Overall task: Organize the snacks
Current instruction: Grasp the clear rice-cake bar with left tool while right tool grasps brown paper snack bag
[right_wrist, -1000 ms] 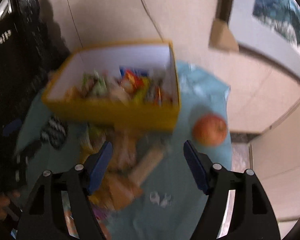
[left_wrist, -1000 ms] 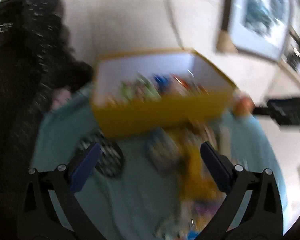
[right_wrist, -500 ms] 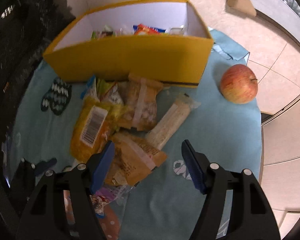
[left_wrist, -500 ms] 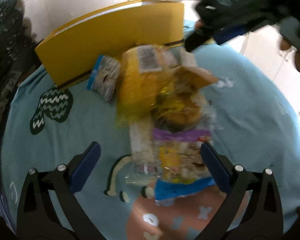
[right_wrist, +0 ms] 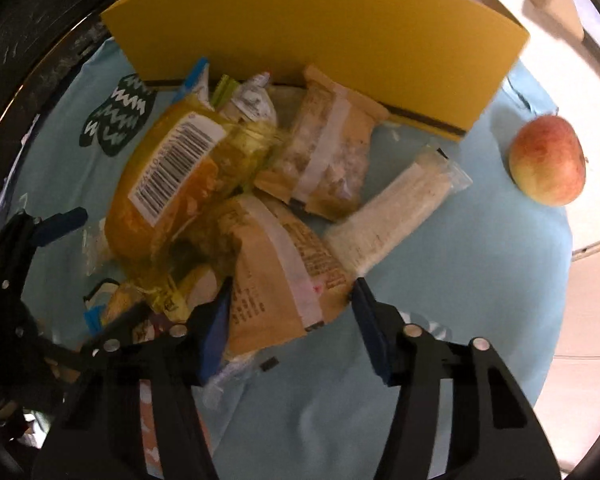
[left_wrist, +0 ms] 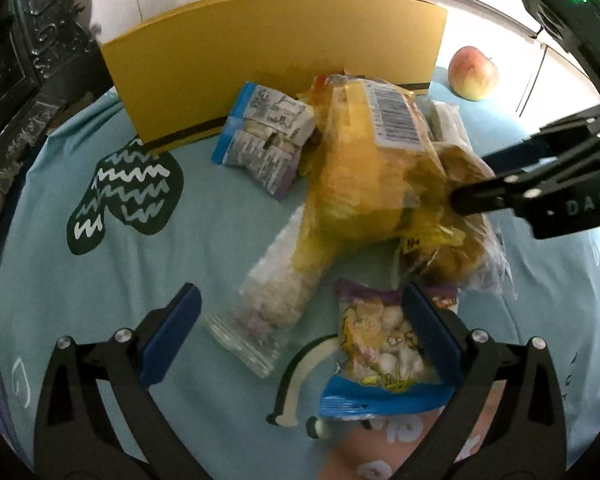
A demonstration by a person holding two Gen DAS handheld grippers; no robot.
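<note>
While both grippers point steeply down at a round worktop (left_wrist: 60,240) draped in a pale blue patterned cloth, a heap of snack packets lies in front of a yellow box (left_wrist: 276,60) standing at the far side. The left gripper (left_wrist: 300,332) is spread wide and holds nothing: one blue pad hangs over bare cloth, the other sits over a packet of pale puffed pieces with a blue end (left_wrist: 380,352), and a clear packet of white crumbly snack (left_wrist: 268,300) lies between the two fingers. The right gripper (right_wrist: 290,312) has just been closing its jaws; a brown paper-look packet with a white strip (right_wrist: 276,272) lies between them, the left pad close against its edge, though whether the pads press on it cannot be told. At the heart of the heap is a large yellow bag with a barcode label (right_wrist: 172,184). Beside it lie a second brown packet (right_wrist: 324,152) against the box wall, a long white bar in clear wrap (right_wrist: 392,216), and a small blue-edged printed packet (left_wrist: 264,136) near the box. An apple (right_wrist: 548,160) sits apart on the cloth, to the right of the box.
</note>
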